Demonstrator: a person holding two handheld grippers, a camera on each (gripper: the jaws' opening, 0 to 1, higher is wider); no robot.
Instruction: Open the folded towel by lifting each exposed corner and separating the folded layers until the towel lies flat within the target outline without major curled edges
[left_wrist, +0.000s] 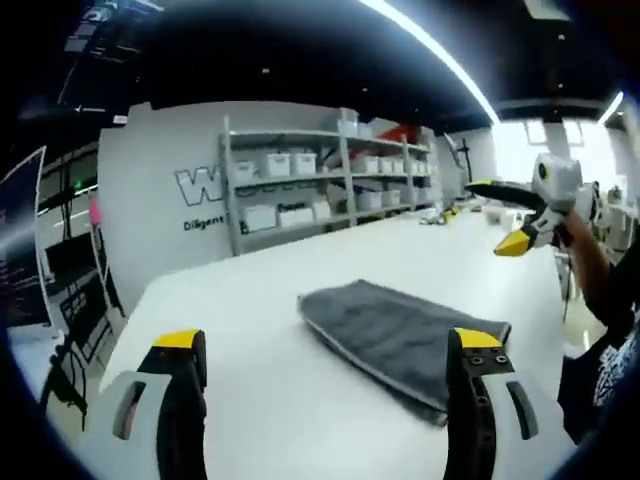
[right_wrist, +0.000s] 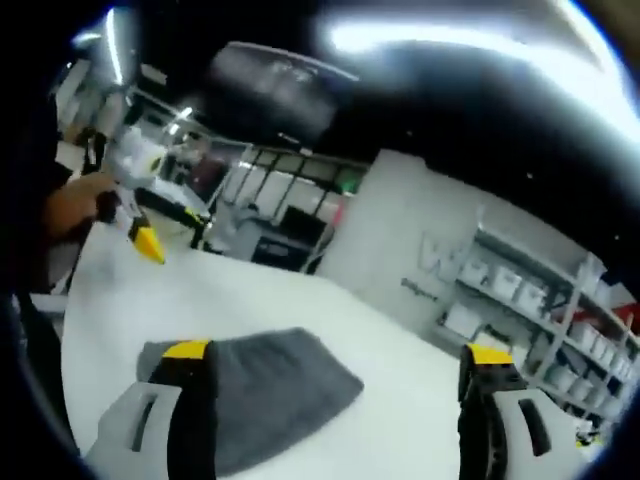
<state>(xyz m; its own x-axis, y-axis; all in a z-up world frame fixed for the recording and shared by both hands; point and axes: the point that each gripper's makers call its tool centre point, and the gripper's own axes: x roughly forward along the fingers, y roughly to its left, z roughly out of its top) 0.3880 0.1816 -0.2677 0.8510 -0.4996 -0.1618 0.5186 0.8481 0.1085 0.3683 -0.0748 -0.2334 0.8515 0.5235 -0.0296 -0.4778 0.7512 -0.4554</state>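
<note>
The left gripper (left_wrist: 330, 345) is hanging low over the white table (left_wrist: 250, 300) with its two yellow-tipped jaws spread wide and nothing between them. Just beyond those jaws, the grey towel (left_wrist: 400, 335) is lying folded on the table, its near right corner passing behind the right jaw, though whether that jaw is touching the cloth is unclear. Farther off to the right, the right gripper (left_wrist: 510, 215) is showing in the left gripper view, raised above the table in a person's hand (left_wrist: 572, 232), well apart from the towel; its yellow tips are standing apart and gripping nothing. In the right gripper view, that same gripper (right_wrist: 335, 352) is showing its own jaws wide apart and empty, with the towel (right_wrist: 260, 395) lying just past the left jaw and partly hidden behind it. At the far left of this view, the left gripper (right_wrist: 165, 225) is being held over the table (right_wrist: 260, 300) by a hand (right_wrist: 80, 205). Beyond the table, metal shelves (left_wrist: 330, 180) loaded with white bins are standing against a white wall (left_wrist: 150, 190) bearing dark lettering, under long ceiling lights (left_wrist: 430, 45).
</note>
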